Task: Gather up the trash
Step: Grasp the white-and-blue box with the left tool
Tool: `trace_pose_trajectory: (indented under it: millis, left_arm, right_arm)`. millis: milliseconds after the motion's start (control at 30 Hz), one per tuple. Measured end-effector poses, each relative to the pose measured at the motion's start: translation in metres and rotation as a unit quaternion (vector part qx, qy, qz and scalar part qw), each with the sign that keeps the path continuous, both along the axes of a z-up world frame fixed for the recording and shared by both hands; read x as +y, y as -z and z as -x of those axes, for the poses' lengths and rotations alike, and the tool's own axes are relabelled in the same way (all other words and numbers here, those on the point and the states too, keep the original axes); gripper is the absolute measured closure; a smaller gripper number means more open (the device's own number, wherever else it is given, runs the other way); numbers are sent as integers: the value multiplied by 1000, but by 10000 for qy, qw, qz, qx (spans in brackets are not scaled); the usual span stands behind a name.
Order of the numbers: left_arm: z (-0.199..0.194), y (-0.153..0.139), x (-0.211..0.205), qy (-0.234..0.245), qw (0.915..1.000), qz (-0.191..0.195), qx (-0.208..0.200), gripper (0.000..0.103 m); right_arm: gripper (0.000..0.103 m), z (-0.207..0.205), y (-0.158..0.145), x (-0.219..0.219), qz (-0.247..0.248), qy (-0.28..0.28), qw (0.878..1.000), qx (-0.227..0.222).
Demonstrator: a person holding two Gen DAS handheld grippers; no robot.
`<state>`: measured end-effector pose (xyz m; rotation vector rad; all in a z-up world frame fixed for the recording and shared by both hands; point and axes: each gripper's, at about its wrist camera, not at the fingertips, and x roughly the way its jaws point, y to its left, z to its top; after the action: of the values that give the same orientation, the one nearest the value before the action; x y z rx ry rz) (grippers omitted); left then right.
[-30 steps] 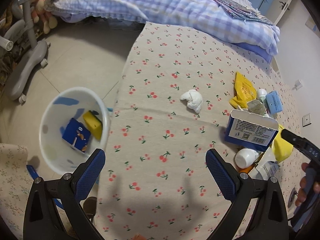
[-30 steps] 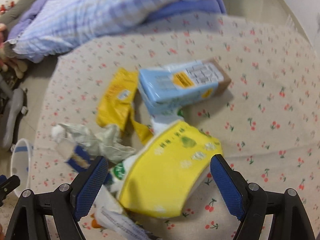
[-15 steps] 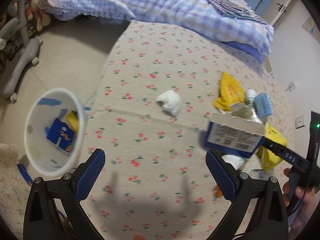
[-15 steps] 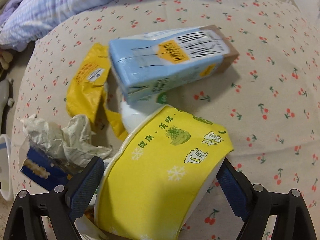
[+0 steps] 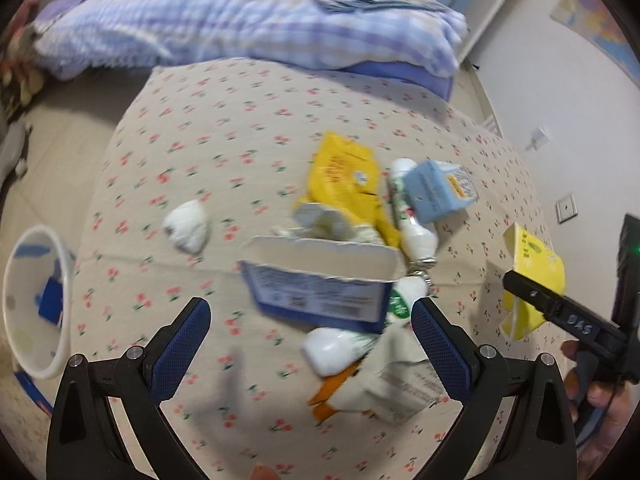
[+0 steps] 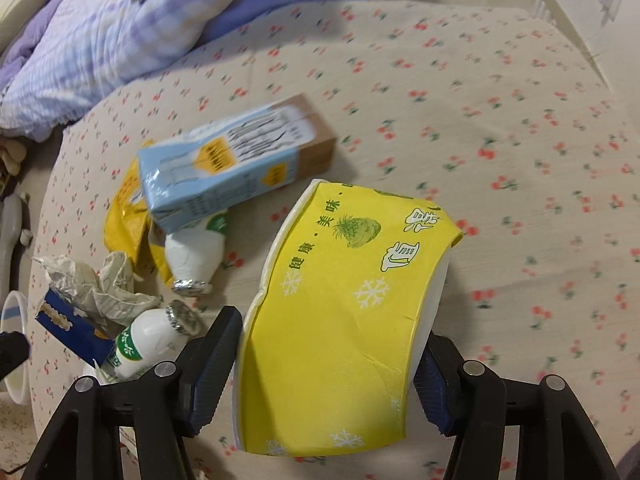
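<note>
A heap of trash lies on the cherry-print bedspread (image 5: 240,128). My left gripper (image 5: 310,312) hangs open above a blue-and-white box (image 5: 320,284), with nothing between its fingers. My right gripper (image 6: 324,364) is closing on a crumpled yellow paper cup (image 6: 344,320), and both pads touch its sides. In the left wrist view the same cup (image 5: 532,264) sits at the right behind one of the right gripper's fingers (image 5: 536,292). A white bin (image 5: 36,300) holding blue scraps stands on the floor at the left.
A light-blue carton (image 6: 232,168), yellow wrapper (image 5: 344,176), small white bottles (image 6: 196,252) (image 6: 148,340), crumpled paper (image 6: 100,280) and an orange scrap (image 5: 332,392) form the heap. A white tissue ball (image 5: 188,226) lies apart. A checked quilt (image 5: 240,12) is piled at the back.
My left gripper has swung right from beside the bin to over the blue-and-white box. My right gripper has moved in around the yellow cup and its jaws have narrowed onto it.
</note>
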<state>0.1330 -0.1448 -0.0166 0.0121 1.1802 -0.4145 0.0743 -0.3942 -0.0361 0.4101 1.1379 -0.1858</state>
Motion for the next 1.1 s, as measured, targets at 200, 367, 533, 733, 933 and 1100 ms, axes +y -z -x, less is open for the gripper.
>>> trace_pose_trajectory:
  millis: [200, 367, 533, 733, 933, 1100]
  left_arm:
    - [-5, 15, -25, -388, 9985, -354, -135, 2]
    - [-6, 25, -32, -751, 9953, -536, -303, 5]
    - [-9, 32, -21, -857, 9946, -561, -190, 30]
    - [-8, 21, 10, -859, 9962, -149, -72, 52]
    - [-10, 17, 46, -892, 9960, -2, 39, 79]
    - [-12, 14, 75, -1002, 9947, 190, 113, 79]
  right_arm:
    - [35, 14, -8, -19, -76, 135, 9998, -159]
    - [35, 14, -10, -23, -58, 157, 9997, -178]
    - [35, 12, -9, -22, -65, 148, 9997, -174]
    - [35, 13, -14, -17, -73, 89, 9996, -249]
    - [35, 12, -21, -10, -117, 48, 9993, -361]
    - [35, 9, -28, 0, -150, -22, 9989, -447]
